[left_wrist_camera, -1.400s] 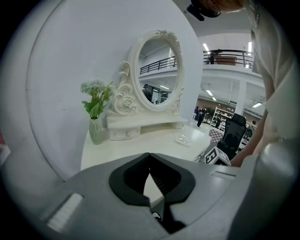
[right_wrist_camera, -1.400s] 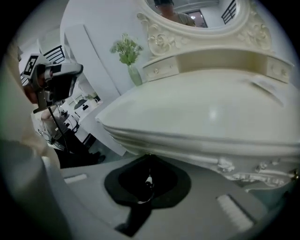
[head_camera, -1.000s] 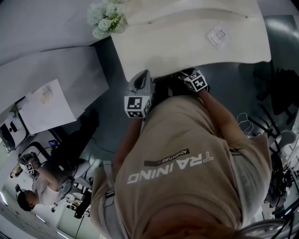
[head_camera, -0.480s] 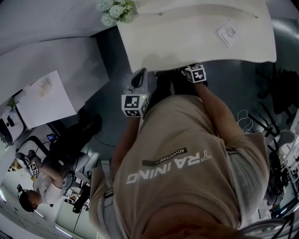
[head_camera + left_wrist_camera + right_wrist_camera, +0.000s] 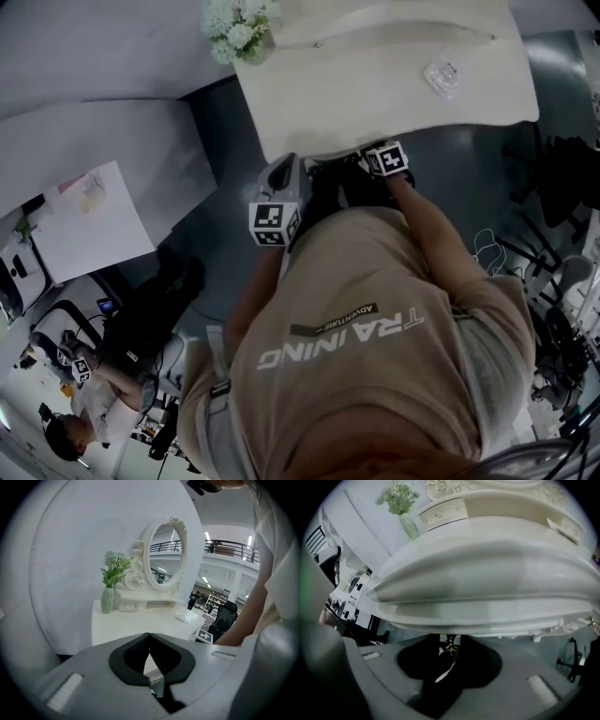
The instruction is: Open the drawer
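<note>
A white dressing table stands in front of me, and I bend over its front edge. My right gripper points steeply down under that edge. Its jaws have just been opening, and a small brass drawer handle sits between their tips; I see no pad pressing on it. The drawer front is hidden below the edge. My left gripper hangs to the left of the table corner with its tips together and nothing between them. The marker cubes of the left and right grippers show in the head view.
On the table are a vase of flowers, an oval mirror, a low box with small drawers and a clear dish. A white partition is at the left. Another person sits at the lower left.
The left gripper has drifted a little nearer the table corner. The right gripper's cube stays at the table's front edge. The head view has shifted slightly.
</note>
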`<action>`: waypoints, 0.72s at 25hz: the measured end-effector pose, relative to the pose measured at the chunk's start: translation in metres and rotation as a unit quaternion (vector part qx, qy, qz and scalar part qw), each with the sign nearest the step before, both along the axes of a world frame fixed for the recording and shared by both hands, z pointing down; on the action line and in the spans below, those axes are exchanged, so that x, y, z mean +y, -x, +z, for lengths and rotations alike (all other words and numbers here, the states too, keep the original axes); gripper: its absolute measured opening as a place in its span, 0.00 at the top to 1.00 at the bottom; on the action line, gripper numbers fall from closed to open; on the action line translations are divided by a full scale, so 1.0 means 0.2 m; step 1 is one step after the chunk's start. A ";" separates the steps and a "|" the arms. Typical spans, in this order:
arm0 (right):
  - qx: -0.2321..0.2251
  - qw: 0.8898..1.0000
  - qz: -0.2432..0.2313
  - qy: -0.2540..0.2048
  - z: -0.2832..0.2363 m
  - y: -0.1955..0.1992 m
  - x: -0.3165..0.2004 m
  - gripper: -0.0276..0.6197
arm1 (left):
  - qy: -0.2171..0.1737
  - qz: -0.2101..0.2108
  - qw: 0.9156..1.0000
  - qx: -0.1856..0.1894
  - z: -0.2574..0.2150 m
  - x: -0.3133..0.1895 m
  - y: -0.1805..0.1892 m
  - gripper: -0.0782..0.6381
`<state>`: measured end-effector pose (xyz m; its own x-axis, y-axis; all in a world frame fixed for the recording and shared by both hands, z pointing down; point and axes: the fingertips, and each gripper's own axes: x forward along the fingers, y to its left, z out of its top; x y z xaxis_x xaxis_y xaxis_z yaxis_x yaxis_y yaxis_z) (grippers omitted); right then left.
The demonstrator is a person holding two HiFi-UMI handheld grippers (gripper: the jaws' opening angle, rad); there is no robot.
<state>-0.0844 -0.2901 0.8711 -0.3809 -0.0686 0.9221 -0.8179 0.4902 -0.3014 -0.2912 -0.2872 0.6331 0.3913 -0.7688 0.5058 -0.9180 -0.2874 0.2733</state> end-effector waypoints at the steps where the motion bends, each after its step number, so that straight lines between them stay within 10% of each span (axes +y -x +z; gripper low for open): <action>1: 0.002 1.000 0.002 0.005 0.01 0.00 0.03 0.74 | 0.000 0.004 1.000 0.005 0.01 0.01 0.00 0.89; 18: -0.007 1.000 -0.003 0.024 -0.08 -0.12 0.40 0.75 | 0.001 -0.007 1.000 -0.021 0.05 0.23 -0.01 0.89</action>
<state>-0.0602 -0.2095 0.8549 -0.3938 -0.0221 0.9190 -0.8106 0.4797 -0.3358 -0.2892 -0.2409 0.6430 0.3589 -0.7726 0.5237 -0.9326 -0.2742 0.2346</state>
